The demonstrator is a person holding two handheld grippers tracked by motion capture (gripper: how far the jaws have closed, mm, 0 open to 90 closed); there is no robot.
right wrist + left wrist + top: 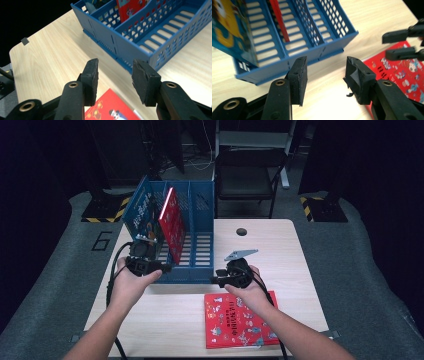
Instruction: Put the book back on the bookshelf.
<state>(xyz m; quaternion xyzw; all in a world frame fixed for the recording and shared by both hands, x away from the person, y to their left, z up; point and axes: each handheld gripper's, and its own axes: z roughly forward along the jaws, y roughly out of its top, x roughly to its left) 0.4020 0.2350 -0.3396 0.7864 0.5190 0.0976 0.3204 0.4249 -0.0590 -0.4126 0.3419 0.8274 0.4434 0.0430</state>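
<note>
Books are being filed: a thin red picture book lies flat on the pale wooden table, near the blue plastic slotted rack. Both tongs, left gripper and right gripper, gape empty. Light, bendy, probably slick-covered; best pinched at an overhanging edge or the spine.

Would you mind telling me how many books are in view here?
3: a blue book in the rack's left slot, a red book leaning in its next slot, another red book flat on the table.
</note>
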